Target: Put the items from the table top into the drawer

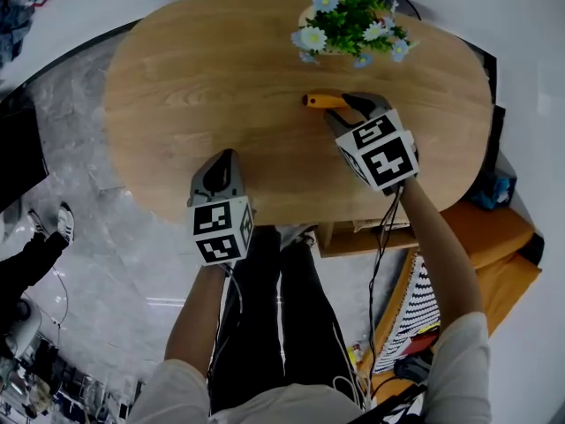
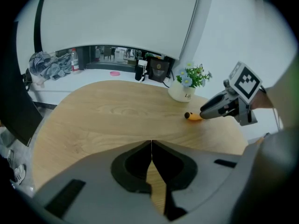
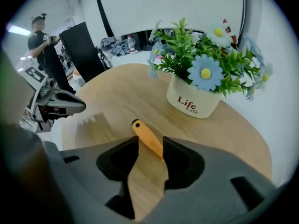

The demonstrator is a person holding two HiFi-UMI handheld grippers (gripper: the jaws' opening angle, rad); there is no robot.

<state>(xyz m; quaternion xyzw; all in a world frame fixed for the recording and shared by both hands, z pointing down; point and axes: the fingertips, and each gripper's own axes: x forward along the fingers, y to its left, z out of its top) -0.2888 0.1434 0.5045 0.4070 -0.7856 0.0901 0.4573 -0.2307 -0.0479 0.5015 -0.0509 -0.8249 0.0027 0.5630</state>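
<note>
An orange-handled tool [image 1: 320, 101] with a black end lies on the oval wooden table [image 1: 203, 78], just in front of the flower pot. My right gripper [image 1: 353, 104] points steeply down over it. In the right gripper view the handle [image 3: 142, 130] runs between the parted jaws of that gripper [image 3: 150, 139] and close against the right one, its far part hidden under the gripper. My left gripper [image 1: 225, 155] hangs over the table's near edge, its jaws [image 2: 152, 146] shut together with nothing in them. From there I see the tool [image 2: 193, 116] and the right gripper [image 2: 205, 112].
A white pot of blue and white flowers [image 1: 349, 25] [image 3: 194, 99] stands at the table's far side, close behind the tool. A wooden drawer-like ledge [image 1: 357, 235] shows under the near edge by my legs. An orange seat [image 1: 494, 254] is at the right. A person [image 3: 39, 38] stands beyond the table.
</note>
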